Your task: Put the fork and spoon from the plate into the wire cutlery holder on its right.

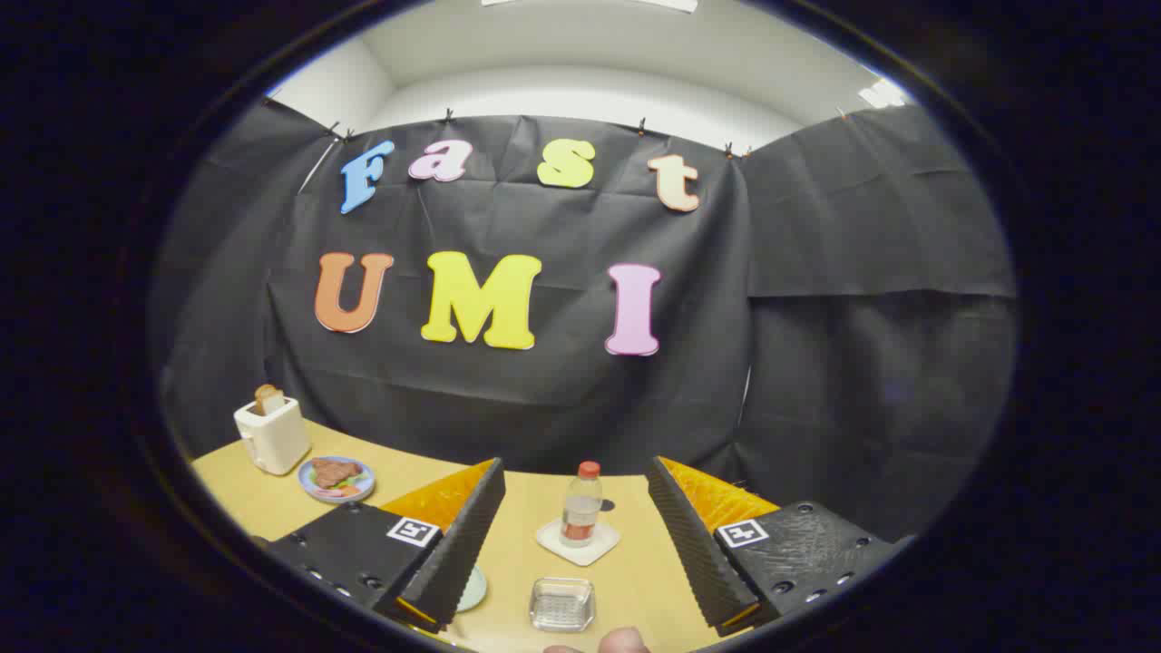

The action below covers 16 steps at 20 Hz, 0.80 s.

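Note:
My gripper [574, 494] stands open above the wooden table [254, 499], its two black ribbed fingers [463, 535] spread wide with nothing between them. The edge of a pale green plate [473, 589] peeks out from under the left finger, most of it hidden. I cannot make out a fork, a spoon or a wire holder from this angle.
Between the fingers a small bottle with a red cap [580, 506] stands on a white square coaster [578, 542]. Nearer lies a clear glass dish [562, 604]. A cream toaster with toast [271, 435] and a blue plate of food [336, 478] sit at the far left. Fingertips of a person [622, 640] show close in.

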Tool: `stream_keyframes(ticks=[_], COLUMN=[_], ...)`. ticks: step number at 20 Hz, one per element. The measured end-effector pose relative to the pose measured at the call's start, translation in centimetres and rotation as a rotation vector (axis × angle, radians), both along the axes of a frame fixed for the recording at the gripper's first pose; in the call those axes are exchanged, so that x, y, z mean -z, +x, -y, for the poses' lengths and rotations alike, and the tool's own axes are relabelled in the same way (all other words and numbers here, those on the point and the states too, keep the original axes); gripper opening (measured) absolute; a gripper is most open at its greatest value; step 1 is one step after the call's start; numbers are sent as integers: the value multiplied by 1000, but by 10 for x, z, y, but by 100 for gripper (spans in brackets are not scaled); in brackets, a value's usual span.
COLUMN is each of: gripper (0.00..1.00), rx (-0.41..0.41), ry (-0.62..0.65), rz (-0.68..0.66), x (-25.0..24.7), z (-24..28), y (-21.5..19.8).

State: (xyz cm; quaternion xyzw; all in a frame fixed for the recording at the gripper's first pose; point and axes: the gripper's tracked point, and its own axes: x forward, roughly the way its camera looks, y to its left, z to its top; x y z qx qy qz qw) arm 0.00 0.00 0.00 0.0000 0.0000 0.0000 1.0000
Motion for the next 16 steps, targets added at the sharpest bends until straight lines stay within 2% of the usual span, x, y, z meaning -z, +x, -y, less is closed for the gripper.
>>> stream_keyframes(ticks=[10, 16], gripper=[95, 95], rx=[-4, -46], ry=[22, 8], rz=[-22, -55], x=[5, 7], z=[-19, -36], y=[-5, -8])
